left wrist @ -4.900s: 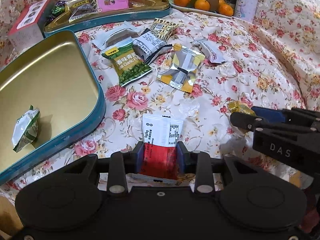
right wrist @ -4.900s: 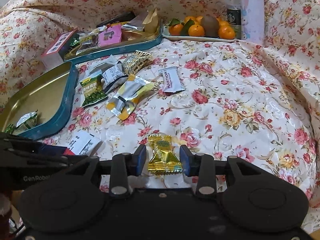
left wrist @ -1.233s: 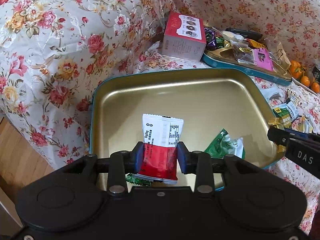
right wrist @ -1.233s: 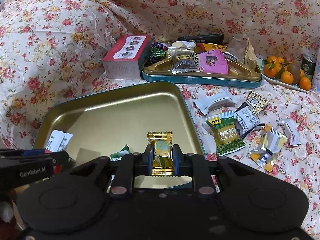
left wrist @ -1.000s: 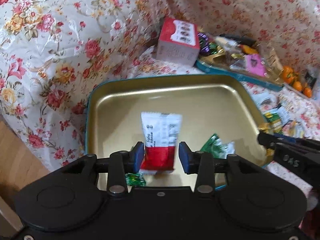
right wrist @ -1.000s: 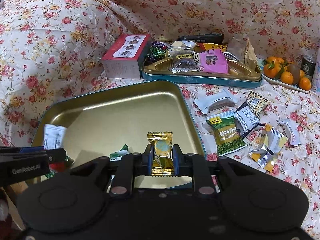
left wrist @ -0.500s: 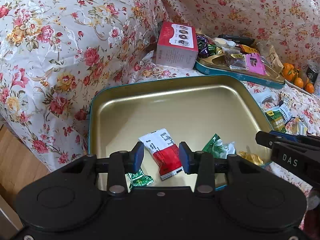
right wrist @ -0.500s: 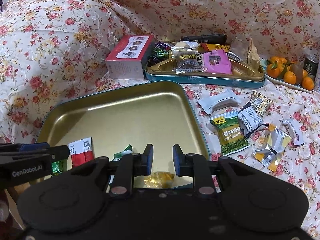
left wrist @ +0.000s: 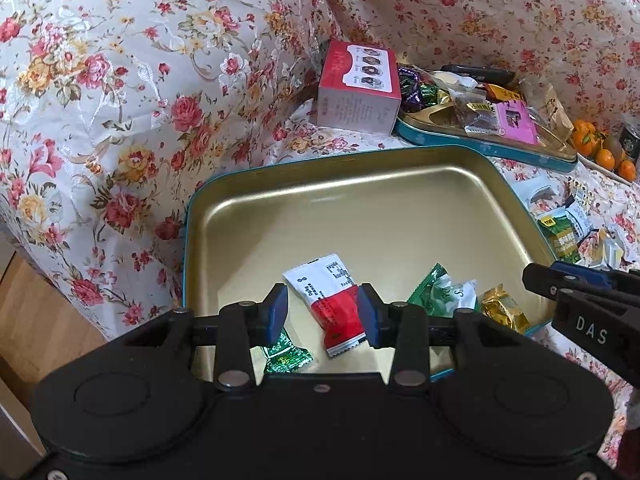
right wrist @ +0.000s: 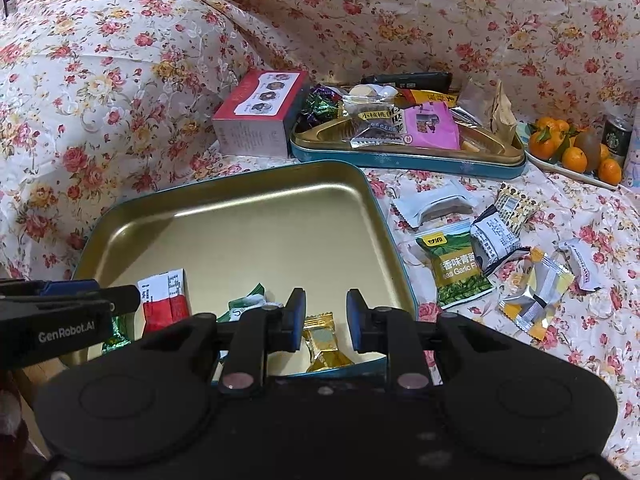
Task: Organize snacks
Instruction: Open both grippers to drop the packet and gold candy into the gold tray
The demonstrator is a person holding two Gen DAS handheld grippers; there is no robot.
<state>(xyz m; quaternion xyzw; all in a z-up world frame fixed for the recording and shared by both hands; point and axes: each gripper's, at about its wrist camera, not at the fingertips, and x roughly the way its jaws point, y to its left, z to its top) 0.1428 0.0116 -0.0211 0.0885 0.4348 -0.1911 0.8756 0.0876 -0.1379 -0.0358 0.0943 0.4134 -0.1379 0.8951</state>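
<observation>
Right up close, my left gripper (left wrist: 322, 314) hangs over the near end of the gold tray (left wrist: 360, 216) with its blue pads (left wrist: 276, 312) spread apart and gripping nothing. The red-and-white packet (left wrist: 328, 304) lies flat on the tray floor below that gap, tilted, red end toward me. Just to its left a small green candy (left wrist: 286, 354) sits near the tray's front edge, and to its right lies a green-and-white packet (left wrist: 440, 300).

My right gripper (right wrist: 322, 318) hovers over the tray's near right corner. Its jaws stand a little apart, a narrower gap than the left's, with nothing pinched. The gold candy (right wrist: 322, 340) rests on the tray floor beneath them, close to the front wall.

Farther out, the rest of the tray is bare metal. To its right, loose snacks lie on the floral cloth (right wrist: 160, 40): a green garlic-pea packet (right wrist: 456, 268), a yellow-and-silver packet (right wrist: 536, 296) and several white and dark ones around them.

Beyond the tray, a red box (right wrist: 260, 120) stands just beside a second tin (right wrist: 408, 160) heaped with wrapped sweets and a pink packet (right wrist: 432, 126). Far right, oranges (right wrist: 572, 152) sit on a plate.
</observation>
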